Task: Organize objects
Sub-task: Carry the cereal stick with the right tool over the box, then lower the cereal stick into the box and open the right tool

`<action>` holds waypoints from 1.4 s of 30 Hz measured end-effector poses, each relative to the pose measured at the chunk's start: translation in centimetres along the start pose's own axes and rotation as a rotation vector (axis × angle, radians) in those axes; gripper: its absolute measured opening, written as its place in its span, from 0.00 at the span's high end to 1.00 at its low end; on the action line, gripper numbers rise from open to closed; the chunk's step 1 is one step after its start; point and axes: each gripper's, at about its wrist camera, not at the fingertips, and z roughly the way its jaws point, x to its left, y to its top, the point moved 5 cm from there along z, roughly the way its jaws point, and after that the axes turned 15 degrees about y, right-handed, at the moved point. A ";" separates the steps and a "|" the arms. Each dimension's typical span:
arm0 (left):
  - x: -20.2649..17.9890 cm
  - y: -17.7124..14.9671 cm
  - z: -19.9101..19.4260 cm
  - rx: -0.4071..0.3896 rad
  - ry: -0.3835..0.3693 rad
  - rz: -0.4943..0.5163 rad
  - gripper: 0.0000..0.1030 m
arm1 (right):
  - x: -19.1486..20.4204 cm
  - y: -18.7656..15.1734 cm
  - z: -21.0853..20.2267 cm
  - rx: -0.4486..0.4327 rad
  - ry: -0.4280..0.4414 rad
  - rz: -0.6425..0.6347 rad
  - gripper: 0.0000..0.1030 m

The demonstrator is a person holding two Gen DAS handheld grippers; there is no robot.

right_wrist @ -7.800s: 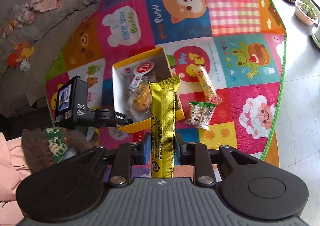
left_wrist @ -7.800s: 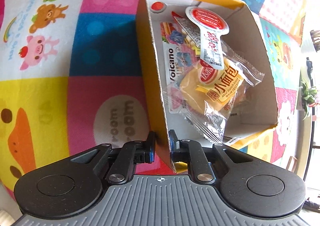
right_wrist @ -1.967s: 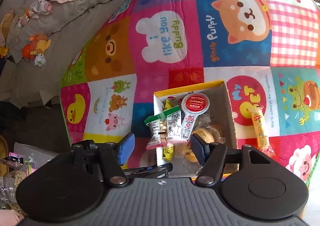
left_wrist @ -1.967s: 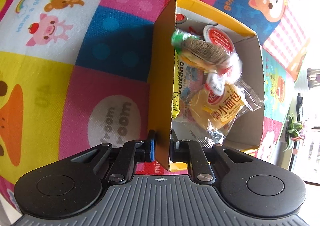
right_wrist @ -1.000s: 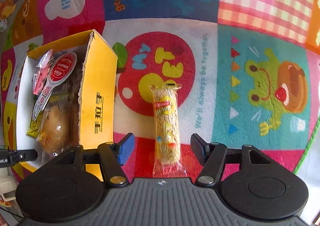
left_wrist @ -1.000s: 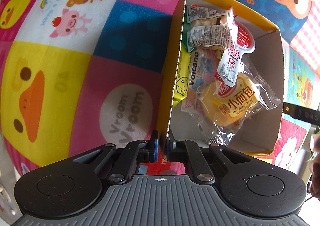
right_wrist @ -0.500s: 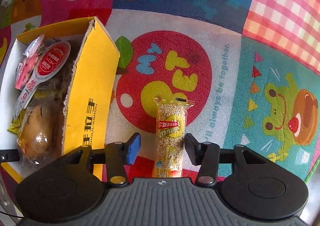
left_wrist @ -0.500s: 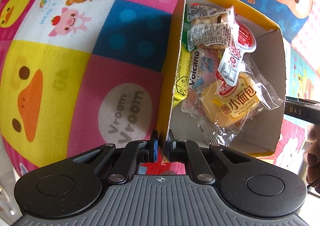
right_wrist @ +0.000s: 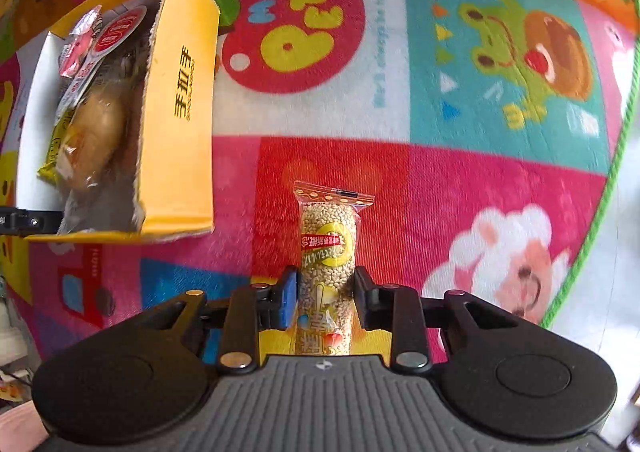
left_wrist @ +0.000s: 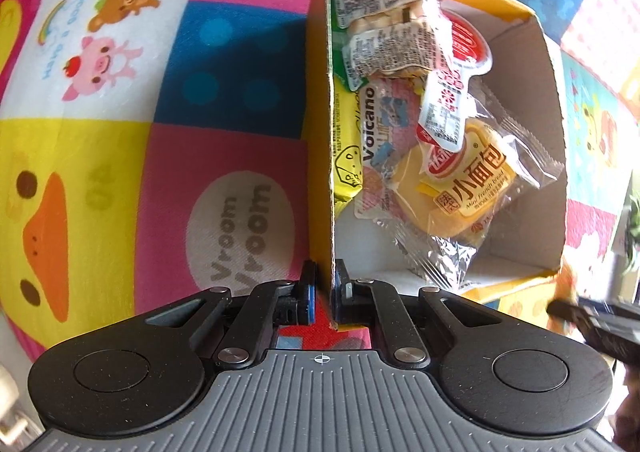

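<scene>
A yellow cardboard box (left_wrist: 320,156) stands open on the play mat. My left gripper (left_wrist: 325,284) is shut on its near left wall. Inside lie a mini bread packet (left_wrist: 460,188), a yellow bar (left_wrist: 346,156), a red-topped sachet (left_wrist: 452,92) and small snack packets (left_wrist: 384,32). The box also shows in the right wrist view (right_wrist: 176,112) at the left. My right gripper (right_wrist: 325,292) is shut on a clear-wrapped grain bar (right_wrist: 328,252) and holds it above the mat, to the right of the box.
The colourful cartoon play mat (right_wrist: 440,92) covers the floor; its green edge (right_wrist: 616,156) runs down the right. The other gripper's tip (left_wrist: 592,320) shows blurred at the right of the left wrist view.
My right gripper has closed on the grain bar and lifted it off the mat, moving back toward me. My left gripper keeps its hold on the box wall.
</scene>
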 end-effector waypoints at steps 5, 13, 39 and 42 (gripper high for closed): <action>0.1 0.3 -0.1 -0.020 -0.021 0.049 0.89 | 2.6 -3.9 -5.1 -0.077 0.069 0.105 0.72; 1.3 0.6 0.3 -0.031 -0.062 0.091 0.87 | 10.0 -6.8 -12.3 -0.176 0.075 0.054 0.72; 4.7 3.4 0.7 0.043 -0.125 0.032 0.85 | 19.3 -1.5 -12.2 -0.149 0.028 -0.151 0.72; 5.5 3.1 0.6 0.049 -0.138 0.023 0.84 | 18.5 0.5 -11.1 -0.139 0.024 -0.121 0.72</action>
